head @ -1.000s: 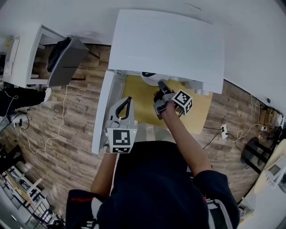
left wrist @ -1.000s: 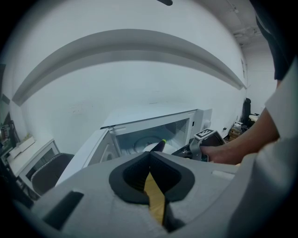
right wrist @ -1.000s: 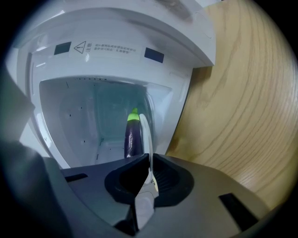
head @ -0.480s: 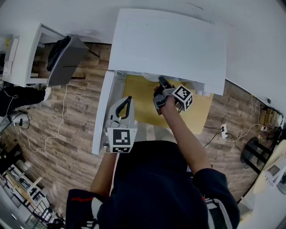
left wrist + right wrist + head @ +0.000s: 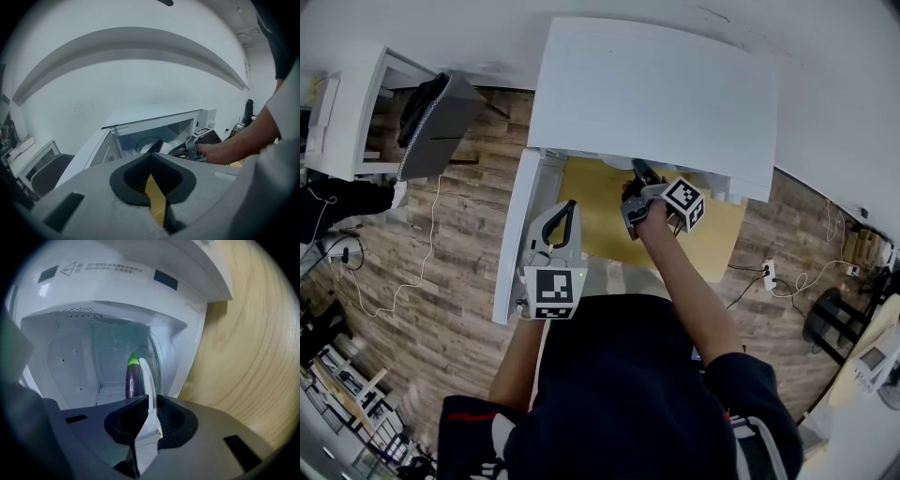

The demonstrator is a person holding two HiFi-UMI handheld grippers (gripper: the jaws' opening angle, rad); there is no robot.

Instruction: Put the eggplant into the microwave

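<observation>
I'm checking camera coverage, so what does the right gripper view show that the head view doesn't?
Only the right gripper view: the inside of the white microwave, where the purple eggplant with a green cap lies on a white plate. The jaws of the right gripper pinch the plate's rim.
Only the head view: the left gripper, the open microwave door and the brown plank floor.
Both: the microwave, the right gripper and the yellow wooden tabletop.

Grey chair (image 5: 455, 127) on plank floor (image 5: 459, 281), cables (image 5: 422, 253)
</observation>
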